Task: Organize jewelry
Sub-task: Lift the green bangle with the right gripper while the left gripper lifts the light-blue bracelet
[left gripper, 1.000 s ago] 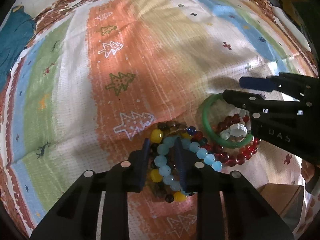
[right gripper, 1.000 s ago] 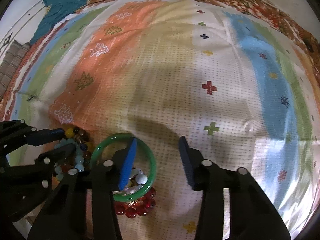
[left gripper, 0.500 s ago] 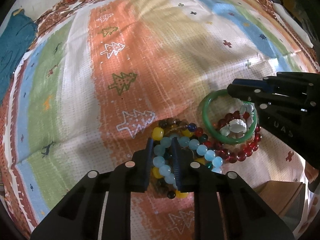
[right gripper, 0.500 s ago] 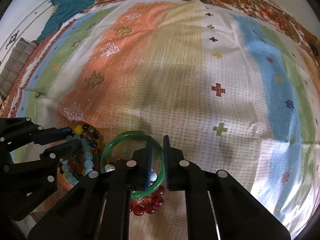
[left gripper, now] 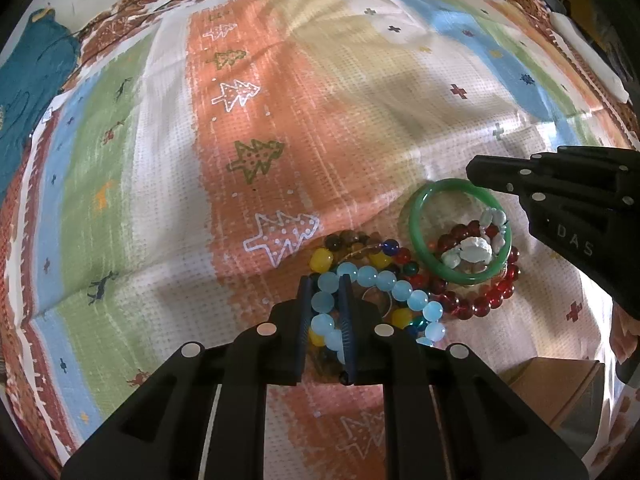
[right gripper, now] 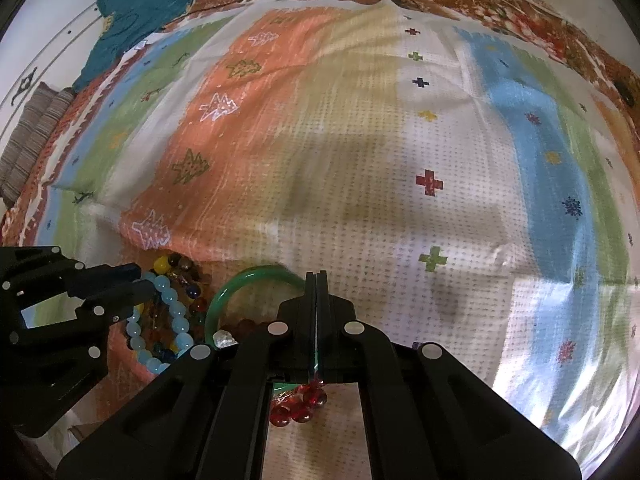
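Left wrist view shows your left gripper (left gripper: pixel 325 304) with its jaws closing on the pale blue bead bracelet (left gripper: pixel 376 292), one run of beads caught between the pads; you hold it there because that strand lies on top of the tangled pile of mixed beads (left gripper: pixel 360 252) and can likely be drawn free first. Your right gripper (right gripper: pixel 316 292) is pressed together on the rim of the green bangle (right gripper: pixel 244 280), probably to steady or lift it off the red bead bracelet (left gripper: pixel 480 300) and the white stone piece (left gripper: pixel 472 250) lying inside it. All of it sits near the blanket's (left gripper: pixel 280 100) near edge, toward the right corner. Only the letters "DAS" (left gripper: pixel 572 240) read, moulded on the right gripper's body.
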`<state>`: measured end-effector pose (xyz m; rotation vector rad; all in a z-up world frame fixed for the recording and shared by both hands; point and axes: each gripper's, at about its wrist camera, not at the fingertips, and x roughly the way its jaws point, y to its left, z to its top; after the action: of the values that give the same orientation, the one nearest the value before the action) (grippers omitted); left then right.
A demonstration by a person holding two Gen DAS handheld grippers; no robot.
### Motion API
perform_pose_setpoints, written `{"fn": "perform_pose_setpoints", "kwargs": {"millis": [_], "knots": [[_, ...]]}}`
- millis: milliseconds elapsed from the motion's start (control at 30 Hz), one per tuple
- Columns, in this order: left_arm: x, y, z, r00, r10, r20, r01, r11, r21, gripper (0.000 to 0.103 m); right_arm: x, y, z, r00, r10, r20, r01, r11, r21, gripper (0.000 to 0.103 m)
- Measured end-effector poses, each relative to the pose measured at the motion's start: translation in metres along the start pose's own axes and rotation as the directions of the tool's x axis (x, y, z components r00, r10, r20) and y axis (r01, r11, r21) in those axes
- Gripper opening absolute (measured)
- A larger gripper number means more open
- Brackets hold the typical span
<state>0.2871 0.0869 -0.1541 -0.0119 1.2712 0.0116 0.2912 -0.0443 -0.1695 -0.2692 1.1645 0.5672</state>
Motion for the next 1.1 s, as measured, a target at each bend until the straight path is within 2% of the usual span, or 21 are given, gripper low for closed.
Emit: {"fn": "perform_pose_setpoints", "kwargs": {"millis": [200,233,267,300,633,667,767,867,967,1100], "knots": [[0.001,0.001,-0.001,1.0,-0.006,-0.002,0.006,1.0,-0.007,0.013,0.001,0.0,0.0,1.0,-0.024,0.0,0.024,1.0,-0.01,0.003],[0.001,0.0,-0.001,1.0,-0.005,-0.003,0.005,1.0,-0.004,0.013,0.001,0.0,0.0,1.0,-0.019,0.0,0.019,1.0,-0.009,0.017],[0.002,0.0,-0.001,1.0,-0.005,-0.004,0.005,1.0,-0.001,0.013,0.0,-0.001,0.0,1.0,-0.018,0.005,0.018,1.0,-0.007,0.047],[0.002,-0.001,-0.001,1.0,-0.004,-0.005,0.004,1.0,0.0,0.014,-0.001,0.0,-0.001,1.0,-0.013,0.017,0.013,1.0,-0.006,0.051],[0.003,-0.002,-0.001,1.0,-0.002,-0.004,0.002,1.0,-0.001,0.014,0.009,-0.001,-0.003,1.0,-0.023,-0.017,0.023,1.0,-0.01,0.051],[0.003,-0.002,-0.001,1.0,-0.001,-0.004,0.001,1.0,0.0,0.014,0.01,-0.002,-0.004,1.0,-0.021,-0.019,0.021,1.0,-0.009,0.049],[0.003,-0.004,-0.001,1.0,0.002,-0.012,-0.002,1.0,0.012,0.013,0.011,-0.004,-0.003,0.999,-0.025,-0.019,0.025,1.0,-0.005,0.031],[0.004,-0.005,-0.001,1.0,0.011,-0.01,-0.01,1.0,0.013,0.012,0.012,-0.004,-0.004,0.999,0.019,-0.028,-0.019,1.0,0.011,0.015],[0.003,-0.006,-0.001,1.0,0.011,-0.009,-0.011,1.0,0.01,0.011,0.012,0.002,-0.006,1.0,-0.01,-0.025,0.009,1.0,-0.027,0.014],[-0.001,-0.005,-0.001,1.0,0.009,-0.003,-0.009,1.0,0.002,0.011,0.007,-0.001,-0.006,1.0,-0.01,-0.015,0.01,1.0,-0.013,0.01]]}}
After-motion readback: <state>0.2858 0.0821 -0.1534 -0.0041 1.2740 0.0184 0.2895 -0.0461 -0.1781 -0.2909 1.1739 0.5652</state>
